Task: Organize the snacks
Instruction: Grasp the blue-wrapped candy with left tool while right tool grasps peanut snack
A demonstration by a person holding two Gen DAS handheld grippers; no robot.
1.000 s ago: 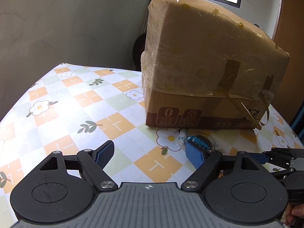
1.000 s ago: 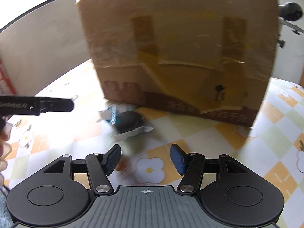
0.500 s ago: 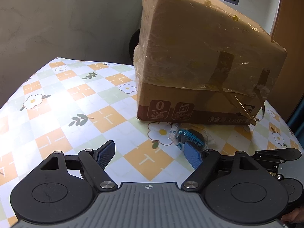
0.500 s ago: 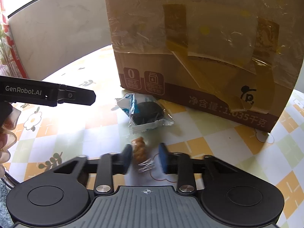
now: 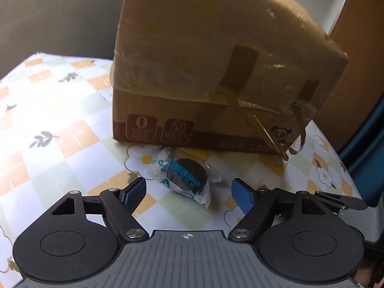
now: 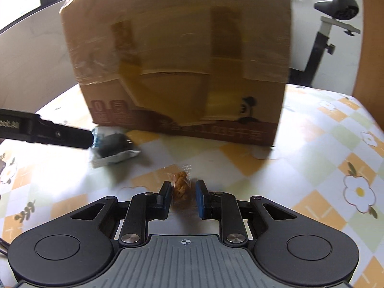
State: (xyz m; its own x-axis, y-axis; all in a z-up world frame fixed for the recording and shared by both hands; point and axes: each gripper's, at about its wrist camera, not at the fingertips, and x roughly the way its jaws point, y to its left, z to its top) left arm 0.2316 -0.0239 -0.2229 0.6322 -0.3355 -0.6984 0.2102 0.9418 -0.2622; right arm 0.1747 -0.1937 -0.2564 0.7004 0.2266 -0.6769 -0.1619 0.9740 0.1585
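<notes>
Table [image 5: 60, 144]: covered in a checked cloth of orange, pale green and white squares with printed flowers and leaves.

Cardboard box [image 5: 216, 76]: large, brown, wrapped in clear film and taped, standing at the far side of the table; printed icons and a dark band along its lower edge.

Dark round biscuit [image 5: 188, 175]: in a clear wrapper with blue print, lying flat on the cloth just near of the box's front edge, towards its left corner.

Left gripper [image 5: 188, 192]: jaws have just been closing a little yet stand spread, blue pads either side of the biscuit packet's near end, neither pad pressing on it.

Small brown snack [image 6: 181, 187]: knobbly, in a clear wrapper, to the right of and nearer than the biscuit.

Right gripper [image 6: 183, 195]: jaws drawn in close, pinching the small brown snack's wrapper between the pads.

Exercise-bike saddle [image 6: 337, 7]: on its post beyond the table's far right edge.
</notes>
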